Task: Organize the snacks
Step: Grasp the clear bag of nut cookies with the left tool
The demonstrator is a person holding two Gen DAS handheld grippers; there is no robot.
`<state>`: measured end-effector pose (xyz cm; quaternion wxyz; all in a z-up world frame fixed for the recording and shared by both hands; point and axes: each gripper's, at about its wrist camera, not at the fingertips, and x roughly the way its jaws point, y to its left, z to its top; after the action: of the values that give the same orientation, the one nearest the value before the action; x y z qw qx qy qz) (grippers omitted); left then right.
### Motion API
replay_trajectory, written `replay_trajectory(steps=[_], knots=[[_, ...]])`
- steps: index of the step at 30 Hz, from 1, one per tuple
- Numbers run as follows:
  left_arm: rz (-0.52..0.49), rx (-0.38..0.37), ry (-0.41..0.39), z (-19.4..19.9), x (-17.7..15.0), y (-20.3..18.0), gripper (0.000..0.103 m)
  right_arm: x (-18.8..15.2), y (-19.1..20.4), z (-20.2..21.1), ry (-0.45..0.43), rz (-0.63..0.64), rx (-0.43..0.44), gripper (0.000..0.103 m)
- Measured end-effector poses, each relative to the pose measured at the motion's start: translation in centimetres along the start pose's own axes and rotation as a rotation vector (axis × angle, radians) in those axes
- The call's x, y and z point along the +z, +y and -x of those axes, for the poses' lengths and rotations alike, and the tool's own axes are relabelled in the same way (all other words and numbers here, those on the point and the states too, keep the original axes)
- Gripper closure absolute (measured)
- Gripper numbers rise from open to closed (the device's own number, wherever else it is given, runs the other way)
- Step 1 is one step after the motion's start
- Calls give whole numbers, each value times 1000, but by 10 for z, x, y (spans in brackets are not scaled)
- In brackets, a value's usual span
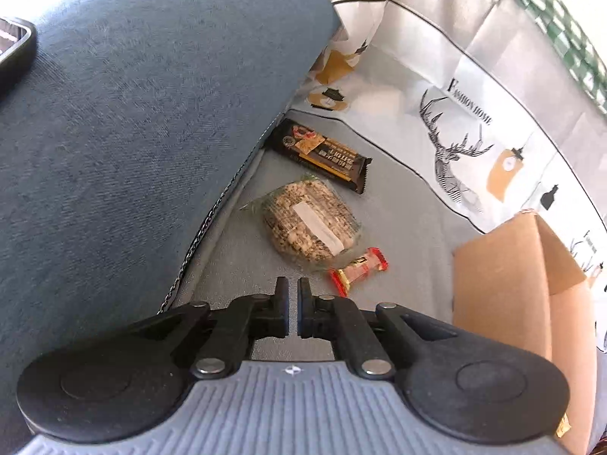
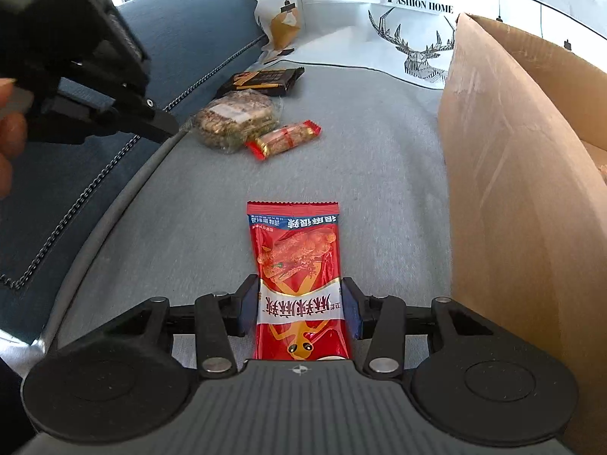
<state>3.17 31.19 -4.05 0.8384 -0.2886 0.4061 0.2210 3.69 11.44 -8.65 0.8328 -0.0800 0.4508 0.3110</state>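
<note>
My right gripper (image 2: 301, 284) has its fingers on both sides of a red snack packet (image 2: 297, 265) with an orange lizard print; the jaws touch its edges and it looks gripped, lying at or just above the grey sofa seat (image 2: 379, 174). My left gripper (image 1: 292, 284) is shut and empty, hovering above the seat just short of a small red-ended candy bar (image 1: 358, 269). Beyond it lie a clear-wrapped seed cake (image 1: 311, 223) and a dark chocolate bar (image 1: 322, 151). These three snacks also show in the right wrist view: the candy bar (image 2: 284, 138), the seed cake (image 2: 237, 117) and the chocolate bar (image 2: 265, 79).
An open cardboard box (image 2: 512, 151) stands on the seat at the right, also in the left wrist view (image 1: 504, 284). A blue cushion (image 1: 132, 113) rises at the left. A white deer-print pillow (image 2: 413, 38) lies behind. The left gripper appears in the right wrist view (image 2: 163, 125).
</note>
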Motion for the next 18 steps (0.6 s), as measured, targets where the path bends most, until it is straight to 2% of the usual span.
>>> replay_trajectory(steps=[4,5,6,7,9,14,17,18], knots=[[-90,15,-62,5,-2,-13,60,-4,2,4,8,0,1,52],[-113,20,-82,5,-1,-16,57,-4,3,3,13,5,-2,47],[-133,22,-103,5,0,-20,49,-3,4,2,22,14,0,39],[-152,22,-123,4,0,-24,39,-4,5,1,29,25,0,37],[-197,19,-160,-1,0,-32,29,-4,6,0,37,50,-6,34],[-308,51,-185,-23,7,-53,17,-1,6,-4,45,54,-8,36],[-332,51,-161,-38,13,-58,10,3,4,-4,41,47,-6,53],[-344,51,-155,-44,15,-60,6,4,3,-5,39,40,-5,54]])
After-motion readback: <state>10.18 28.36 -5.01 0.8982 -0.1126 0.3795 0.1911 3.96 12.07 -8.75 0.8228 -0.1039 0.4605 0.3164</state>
